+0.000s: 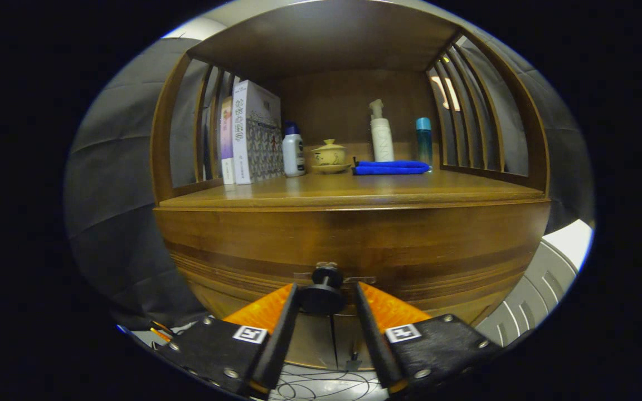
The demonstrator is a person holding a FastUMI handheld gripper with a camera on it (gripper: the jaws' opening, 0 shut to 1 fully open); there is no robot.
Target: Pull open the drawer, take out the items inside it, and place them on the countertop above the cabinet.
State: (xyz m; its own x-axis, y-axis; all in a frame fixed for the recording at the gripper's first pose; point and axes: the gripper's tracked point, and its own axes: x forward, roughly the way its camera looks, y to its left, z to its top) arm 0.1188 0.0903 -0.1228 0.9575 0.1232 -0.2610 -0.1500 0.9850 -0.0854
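Two jaws partly spread | drawer knob [322, 292] between them | contact unclear | gripper [326, 298]

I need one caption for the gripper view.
Open gripper straddling the drawer knob of a wooden cabinet, drawer not yet pulled.

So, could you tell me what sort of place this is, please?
Probably a staged household booth: a wooden cabinet whose shelf holds books, a blue cloth and bottles. The gripper brackets the drawer knob, not visibly clamping.
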